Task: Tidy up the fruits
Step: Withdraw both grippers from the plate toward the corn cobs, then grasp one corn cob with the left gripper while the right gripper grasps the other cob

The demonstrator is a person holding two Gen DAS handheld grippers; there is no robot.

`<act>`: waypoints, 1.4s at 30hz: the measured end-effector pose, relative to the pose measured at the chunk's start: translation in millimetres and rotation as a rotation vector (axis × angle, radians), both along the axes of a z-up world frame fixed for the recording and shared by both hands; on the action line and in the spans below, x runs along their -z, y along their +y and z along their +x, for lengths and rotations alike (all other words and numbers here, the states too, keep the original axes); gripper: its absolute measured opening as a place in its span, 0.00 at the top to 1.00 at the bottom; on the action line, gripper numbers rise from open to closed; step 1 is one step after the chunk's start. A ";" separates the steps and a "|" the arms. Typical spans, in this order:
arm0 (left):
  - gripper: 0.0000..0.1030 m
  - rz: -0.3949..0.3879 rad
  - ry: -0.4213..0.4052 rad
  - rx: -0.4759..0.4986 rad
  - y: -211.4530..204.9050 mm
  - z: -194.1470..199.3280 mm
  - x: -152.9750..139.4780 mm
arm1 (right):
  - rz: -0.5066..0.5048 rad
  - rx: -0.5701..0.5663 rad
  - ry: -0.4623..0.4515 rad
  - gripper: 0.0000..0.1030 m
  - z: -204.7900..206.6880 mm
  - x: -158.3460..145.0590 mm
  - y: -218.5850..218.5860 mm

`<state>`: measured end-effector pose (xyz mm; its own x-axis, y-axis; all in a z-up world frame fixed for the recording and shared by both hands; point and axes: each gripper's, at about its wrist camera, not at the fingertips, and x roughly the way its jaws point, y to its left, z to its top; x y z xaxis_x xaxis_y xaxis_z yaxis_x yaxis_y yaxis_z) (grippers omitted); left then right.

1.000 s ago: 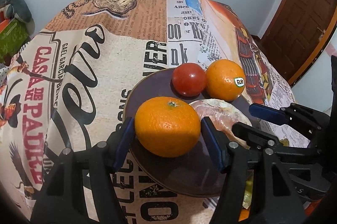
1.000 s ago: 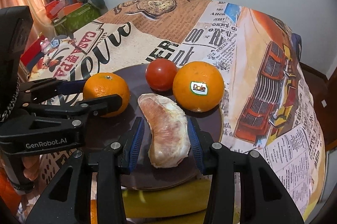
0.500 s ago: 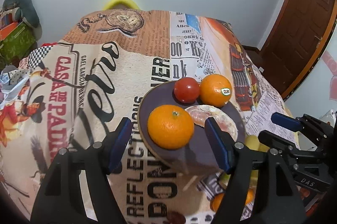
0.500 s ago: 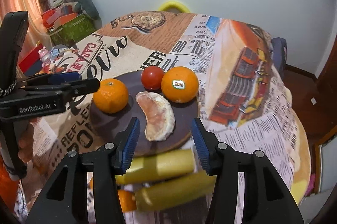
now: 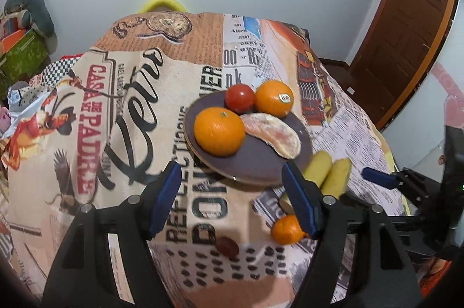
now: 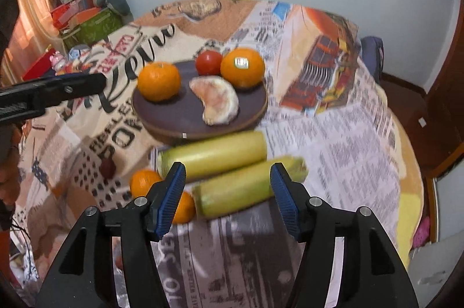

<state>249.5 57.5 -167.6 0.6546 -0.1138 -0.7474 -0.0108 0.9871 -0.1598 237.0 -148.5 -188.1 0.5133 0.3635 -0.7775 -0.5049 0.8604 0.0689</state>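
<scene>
A dark round plate [image 5: 252, 163] [image 6: 174, 116] on the table holds a mandarin [image 5: 219, 131] [image 6: 159, 81], a tomato [image 5: 239, 97] [image 6: 208, 63], a stickered orange [image 5: 274, 98] [image 6: 243, 67] and a peeled pomelo segment [image 5: 274, 134] [image 6: 217, 99]. My left gripper [image 5: 232, 197] is open and empty, in front of and above the plate. My right gripper [image 6: 227, 192] is open and empty, above two yellow-green corn cobs [image 6: 214, 155] [image 5: 327, 174]. Small oranges [image 6: 143, 181] [image 5: 285, 229] lie before the plate.
The table wears a printed newspaper-style cloth [image 5: 130, 105]. A small dark red fruit [image 5: 227, 247] [image 6: 108, 167] lies near the front. Boxes and a cushion [image 6: 92, 15] stand at the left. A wooden door [image 5: 406, 32] is at the right.
Both grippers have let go of their fruit and pulled back and up from the plate. The mandarin and pomelo segment now rest on the plate; corn cobs and small oranges came into view.
</scene>
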 end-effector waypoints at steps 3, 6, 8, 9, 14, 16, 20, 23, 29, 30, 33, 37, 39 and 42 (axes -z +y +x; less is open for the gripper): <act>0.31 -0.004 0.012 0.012 -5.4 -5.6 6.0 | -0.004 0.005 0.031 0.45 0.2 12.2 1.6; 0.35 -0.004 0.030 0.030 -12.9 -7.9 13.7 | -0.010 0.003 0.045 0.45 -1.1 20.0 3.8; 0.40 -0.004 0.048 0.048 -19.5 -6.9 19.2 | -0.012 0.008 0.048 0.45 -0.9 23.7 3.3; 0.41 -0.008 0.056 0.059 -22.7 -6.1 22.2 | -0.007 0.012 0.052 0.45 -1.2 24.7 1.5; 0.45 -0.004 0.099 0.115 -43.7 1.4 36.4 | 0.057 0.008 0.077 0.61 -5.4 24.1 -13.5; 0.45 -0.006 0.117 0.138 -52.0 5.8 41.7 | 0.051 0.014 0.072 0.62 -8.1 24.7 -19.5; 0.45 0.000 0.144 0.169 -66.1 14.3 51.6 | 0.007 0.050 0.056 0.71 -11.2 26.9 -36.3; 0.45 -0.003 0.165 0.185 -73.1 21.5 59.2 | 0.008 0.083 0.077 0.71 -6.9 29.5 -55.0; 0.47 -0.001 0.200 0.204 -83.9 32.0 75.8 | 0.111 0.121 0.112 0.66 0.4 19.3 -71.5; 0.49 -0.003 0.205 0.206 -84.6 32.7 78.1 | 0.118 0.122 0.109 0.62 1.9 18.4 -69.1; 0.54 -0.017 0.204 0.212 -86.0 36.1 81.6 | 0.093 0.122 0.075 0.62 6.7 16.7 -54.4; 0.55 -0.029 0.188 0.218 -84.6 35.1 82.1 | 0.090 0.112 0.079 0.61 16.9 20.3 -39.0; 0.56 -0.036 0.180 0.223 -84.1 33.0 81.0 | 0.081 0.116 0.086 0.53 20.0 24.2 -34.8; 0.59 -0.051 0.163 0.235 -82.8 28.0 75.0 | 0.082 0.131 0.085 0.47 19.6 26.4 -37.3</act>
<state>277.5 -25.3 -242.6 0.4774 -0.2882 -0.8301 0.1877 0.9563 -0.2240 256.6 -185.9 -214.6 0.4944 0.3613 -0.7906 -0.3778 0.9084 0.1789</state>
